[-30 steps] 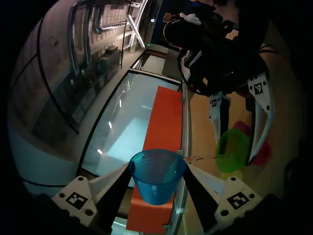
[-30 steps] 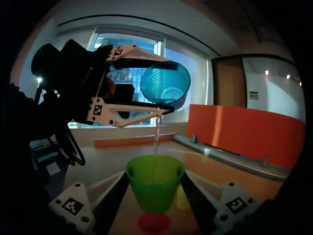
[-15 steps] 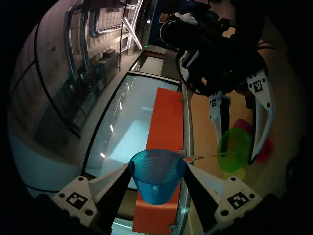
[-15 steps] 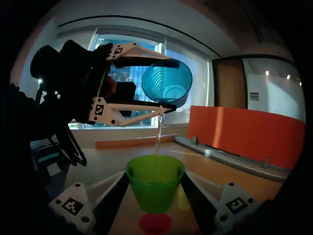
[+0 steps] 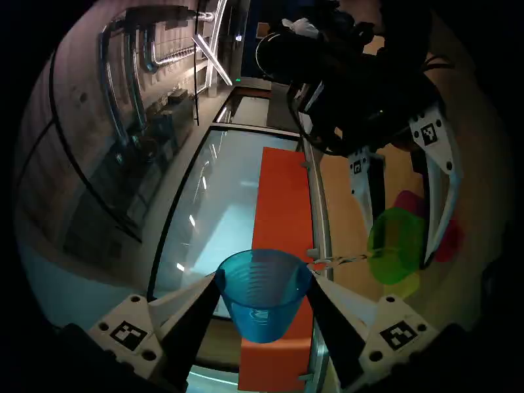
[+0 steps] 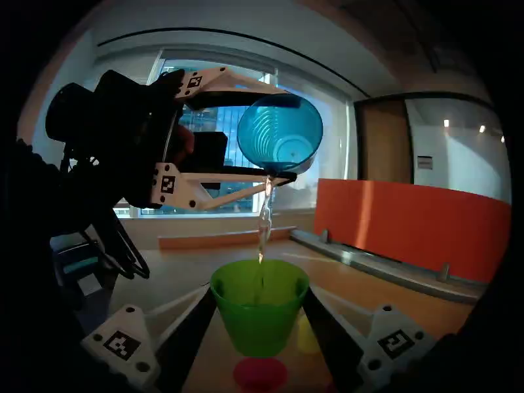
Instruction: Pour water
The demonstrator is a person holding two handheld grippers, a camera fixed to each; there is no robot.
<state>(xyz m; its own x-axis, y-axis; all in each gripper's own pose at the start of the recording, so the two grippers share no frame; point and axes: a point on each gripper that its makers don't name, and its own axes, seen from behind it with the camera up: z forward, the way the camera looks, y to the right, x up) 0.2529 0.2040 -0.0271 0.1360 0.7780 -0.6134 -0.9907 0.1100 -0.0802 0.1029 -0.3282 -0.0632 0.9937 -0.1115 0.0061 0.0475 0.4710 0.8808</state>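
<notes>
My left gripper (image 5: 263,304) is shut on a blue cup (image 5: 263,301), tipped on its side. In the right gripper view the blue cup (image 6: 280,139) hangs above, held by the left gripper (image 6: 278,134), and a thin stream of water (image 6: 264,223) falls from its rim into the green cup (image 6: 259,313). My right gripper (image 6: 259,314) is shut on that upright green cup. In the left gripper view the green cup (image 5: 396,245) sits between the right gripper's (image 5: 399,243) white fingers, with the water stream (image 5: 342,261) reaching it.
A wooden table (image 6: 367,288) lies below, with a pink cup (image 6: 259,374) and a yellow cup (image 6: 305,334) under the green one. An orange partition (image 6: 419,223) runs along the table's right edge. Windows (image 6: 216,124) stand behind. A hand (image 6: 105,144) holds the left gripper.
The blue cup has tipped a little further and risen slightly. The water stream has thickened. The green cup has stayed in place.
</notes>
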